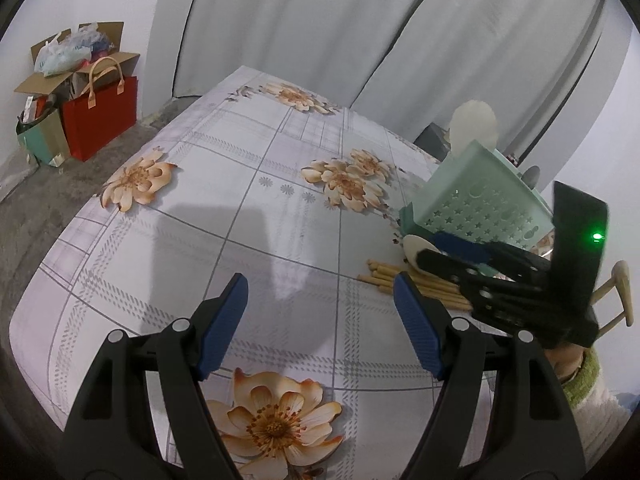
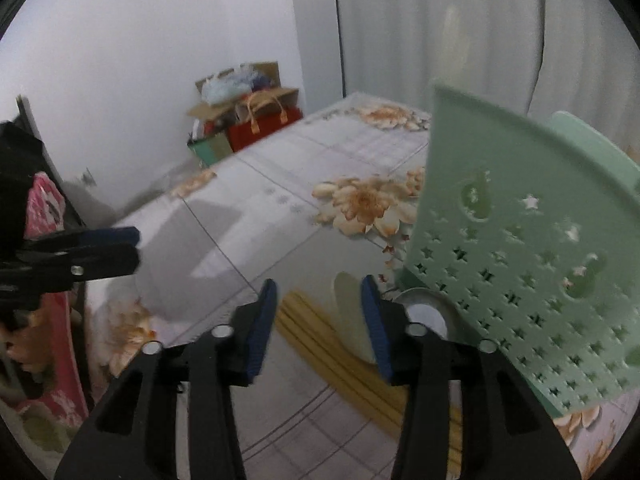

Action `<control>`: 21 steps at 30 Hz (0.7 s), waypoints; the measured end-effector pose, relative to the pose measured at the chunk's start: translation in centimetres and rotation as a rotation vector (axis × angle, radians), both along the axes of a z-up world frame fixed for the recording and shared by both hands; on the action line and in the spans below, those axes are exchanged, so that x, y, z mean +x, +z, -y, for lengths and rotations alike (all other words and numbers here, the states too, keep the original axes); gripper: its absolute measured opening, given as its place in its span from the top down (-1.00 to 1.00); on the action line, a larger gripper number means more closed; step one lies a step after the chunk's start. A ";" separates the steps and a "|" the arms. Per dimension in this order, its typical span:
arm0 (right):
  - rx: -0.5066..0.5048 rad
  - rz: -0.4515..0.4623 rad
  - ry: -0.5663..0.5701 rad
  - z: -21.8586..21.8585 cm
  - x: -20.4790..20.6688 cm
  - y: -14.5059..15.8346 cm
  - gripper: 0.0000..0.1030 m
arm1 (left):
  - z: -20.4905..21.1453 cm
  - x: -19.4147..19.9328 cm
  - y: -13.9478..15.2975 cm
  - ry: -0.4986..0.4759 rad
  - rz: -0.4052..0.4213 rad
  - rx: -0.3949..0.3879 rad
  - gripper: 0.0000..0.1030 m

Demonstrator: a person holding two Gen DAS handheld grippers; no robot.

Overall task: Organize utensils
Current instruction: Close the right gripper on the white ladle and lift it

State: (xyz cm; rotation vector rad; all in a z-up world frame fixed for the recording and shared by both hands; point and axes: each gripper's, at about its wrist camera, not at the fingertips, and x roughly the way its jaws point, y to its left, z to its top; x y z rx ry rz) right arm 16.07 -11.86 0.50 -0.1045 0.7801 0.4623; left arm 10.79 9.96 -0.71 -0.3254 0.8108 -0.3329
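My left gripper (image 1: 320, 292) hovers open over bare tablecloth, with nothing between its fingers. A bundle of pale wooden chopsticks (image 1: 420, 284) lies to its right, beside a mint-green perforated utensil holder (image 1: 480, 200). My right gripper (image 2: 320, 292) is open above the chopsticks (image 2: 304, 320) and a pale flat spoon (image 2: 352, 320); its pads touch neither. A metal spoon bowl (image 2: 428, 312) lies against the holder (image 2: 520, 260). In the left wrist view the right gripper (image 1: 428, 254) reaches over the spoon (image 1: 414, 246). The left gripper (image 2: 136, 246) shows at the left edge.
A floral tablecloth (image 1: 240, 208) covers the table. A white paddle (image 1: 474, 124) stands in the holder. A wooden tool (image 1: 620, 296) pokes in at the right. A red bag (image 1: 100, 120) and cardboard boxes sit on the floor by the wall. Curtains hang behind.
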 end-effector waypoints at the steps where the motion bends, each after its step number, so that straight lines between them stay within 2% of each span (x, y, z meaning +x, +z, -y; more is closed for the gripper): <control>1: -0.016 -0.007 0.001 0.0 0.2 -0.4 0.69 | 0.0 0.0 -0.1 0.000 -0.002 -0.002 -0.38; 2: -0.044 -0.014 -0.006 -0.3 0.5 -0.7 0.88 | 0.0 0.0 -0.1 -0.001 -0.004 -0.004 -0.38; 6: -0.064 0.022 0.015 -0.5 0.0 -0.7 0.89 | 0.1 0.1 -0.3 -0.006 -0.006 -0.006 -0.38; 10: -0.027 0.072 0.021 0.1 -1.2 0.8 0.89 | 0.1 0.2 -0.2 -0.009 -0.003 -0.009 -0.38; 15: 0.053 0.149 0.006 1.8 -3.6 4.0 0.90 | 0.5 0.3 0.2 -0.024 0.009 -0.024 -0.38; 21: 0.236 0.211 -0.061 6.1 -7.8 7.5 0.90 | 1.8 0.9 0.9 -0.070 0.031 -0.062 -0.38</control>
